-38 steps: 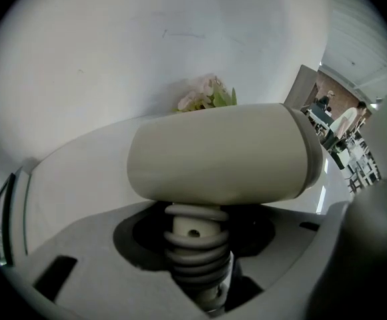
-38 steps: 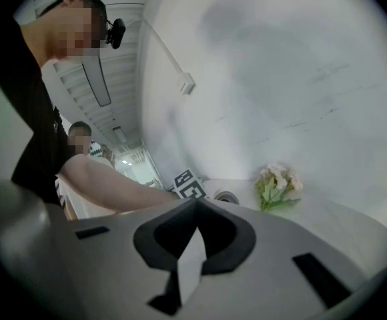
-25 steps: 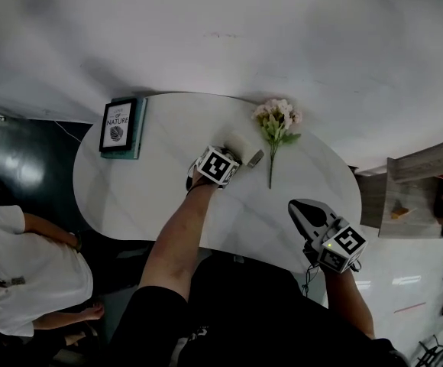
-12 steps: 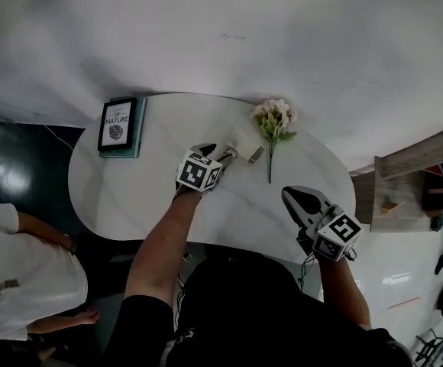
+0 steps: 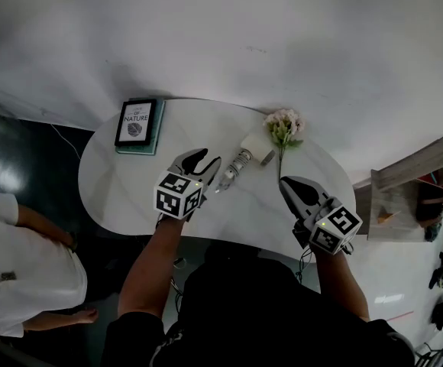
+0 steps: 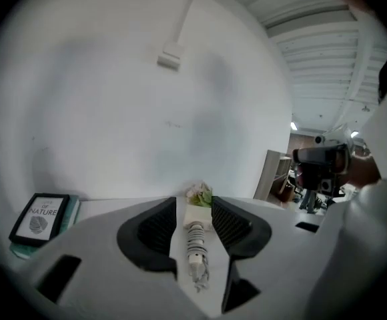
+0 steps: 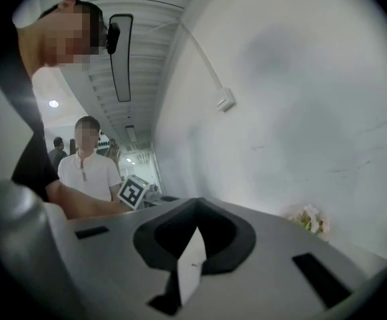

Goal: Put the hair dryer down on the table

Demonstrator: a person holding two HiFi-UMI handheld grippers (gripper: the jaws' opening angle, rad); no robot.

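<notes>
the hair dryer [image 5: 246,154] lies on its side on the white table [image 5: 122,182], its cord wound round the handle and its pale head just beside the pink flowers [image 5: 283,124]. a second ago the left gripper [image 5: 208,159] is right up against the dryer, its marker cube covering the handle. now it sits back toward the person, apart from the dryer, with bare table between them. its jaws are closing on nothing. in the left gripper view the dryer shows through the gap between the pads but lies farther out on the table, touched by neither pad.

the right gripper [image 5: 286,186] hangs over the near right edge of the table, much where it is in the earlier frames. its jaw tips meet and it carries nothing.

the framed "nature" picture [image 5: 136,121] rests on a teal book [image 5: 139,149] at the far left of the table, as before. a person in a white shirt [image 5: 23,258] stands off to the left.
</notes>
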